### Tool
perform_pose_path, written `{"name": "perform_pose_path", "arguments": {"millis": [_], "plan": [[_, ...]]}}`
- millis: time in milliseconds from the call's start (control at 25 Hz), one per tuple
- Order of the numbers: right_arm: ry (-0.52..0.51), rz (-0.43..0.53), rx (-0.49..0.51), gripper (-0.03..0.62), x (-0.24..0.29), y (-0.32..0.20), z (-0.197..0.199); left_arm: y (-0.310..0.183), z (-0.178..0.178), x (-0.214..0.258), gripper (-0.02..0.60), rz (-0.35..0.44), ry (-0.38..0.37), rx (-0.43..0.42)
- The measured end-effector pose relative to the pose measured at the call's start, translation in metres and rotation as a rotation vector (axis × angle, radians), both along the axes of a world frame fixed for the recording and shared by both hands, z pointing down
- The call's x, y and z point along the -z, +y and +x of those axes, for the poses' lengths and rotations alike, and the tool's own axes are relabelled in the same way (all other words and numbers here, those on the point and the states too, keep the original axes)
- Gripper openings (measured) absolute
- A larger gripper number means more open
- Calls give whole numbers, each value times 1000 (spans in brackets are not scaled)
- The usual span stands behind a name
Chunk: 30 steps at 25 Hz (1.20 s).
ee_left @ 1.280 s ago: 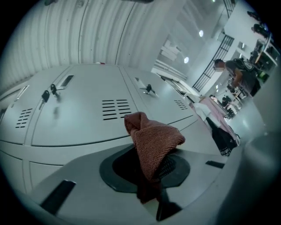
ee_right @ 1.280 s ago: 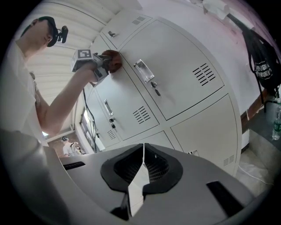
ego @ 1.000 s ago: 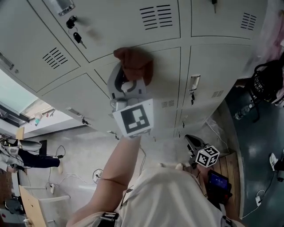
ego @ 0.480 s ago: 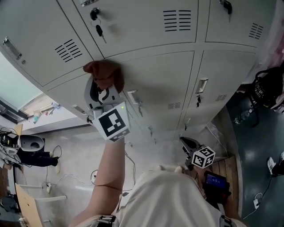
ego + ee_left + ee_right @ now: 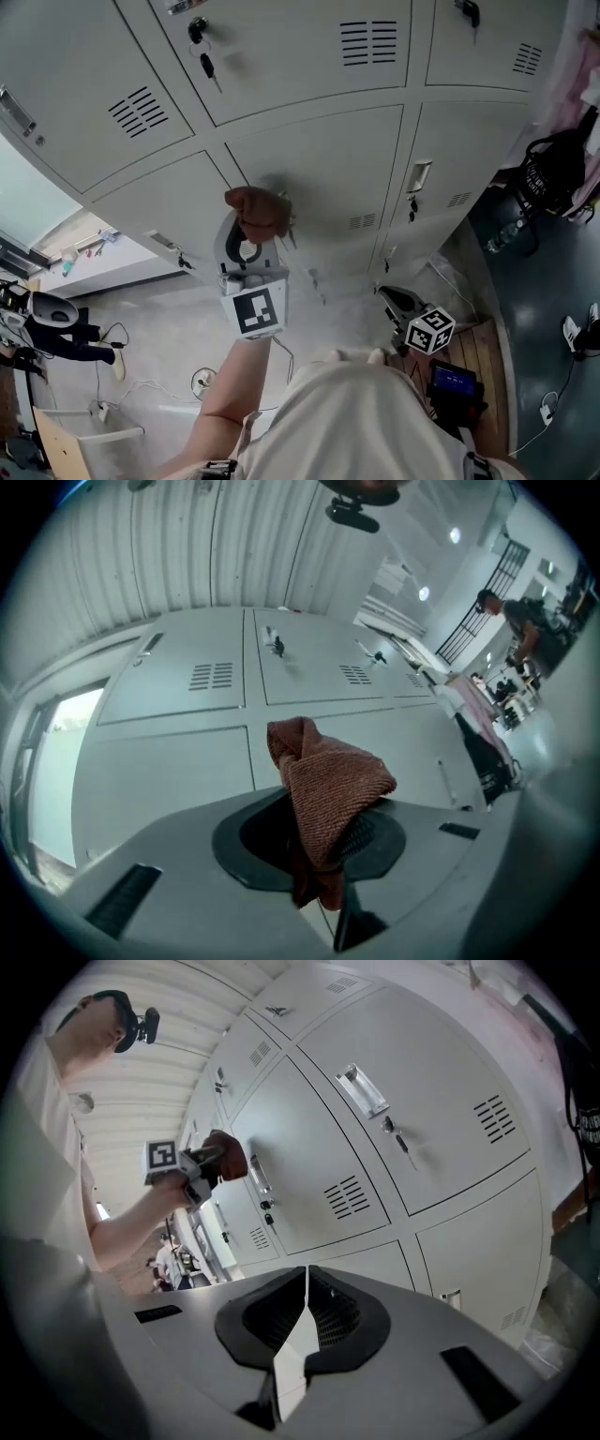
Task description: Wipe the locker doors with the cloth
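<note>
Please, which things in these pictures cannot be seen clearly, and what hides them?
- Head view: the cloth covers its own spot on the locker door, so I cannot tell whether they touch.
- Left gripper view: the cloth hides the tips of the left gripper.
- Head view: the keys are too small for any tag to be read.

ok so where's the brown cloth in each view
Head view: cloth left of centre, against the locker doors, above the left gripper.
Left gripper view: cloth dead centre, clamped between the jaws.
Right gripper view: cloth small, upper left, beside a door handle.
Shared landmark: the grey locker doors with slotted vents.
</note>
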State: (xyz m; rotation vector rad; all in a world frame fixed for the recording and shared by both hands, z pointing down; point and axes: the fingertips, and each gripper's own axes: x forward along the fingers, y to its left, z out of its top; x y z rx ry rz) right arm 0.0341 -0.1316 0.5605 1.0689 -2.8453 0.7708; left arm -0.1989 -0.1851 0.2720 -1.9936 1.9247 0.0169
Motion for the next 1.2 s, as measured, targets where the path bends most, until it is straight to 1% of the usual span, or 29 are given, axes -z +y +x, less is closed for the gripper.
{"name": "perform_pose_path", "arguments": {"millis": [80,240,320,400,520,760,960,1200], "plan": [[9,31,1,20,8,-2,-1,12,12,-39,77,-70,22,-57],[21,95,7,20,26,-2,-1,31,26,-110,77,-227,41,-127],[29,113,3,20,32,0,1,38,30,-139,77,-285,60,-149],[35,118,-2,20,35,3,2,41,28,-159,77,-324,98,-153],[44,119,-1,20,35,10,1,44,26,-178,77,-364,132,-167],[58,123,-27,20,35,17,8,55,37,-209,77,-431,116,-234],[58,126,-46,20,37,21,10,62,46,-218,77,-452,94,-273],[55,132,-51,20,39,22,6,64,51,-223,77,-465,90,-307]]}}
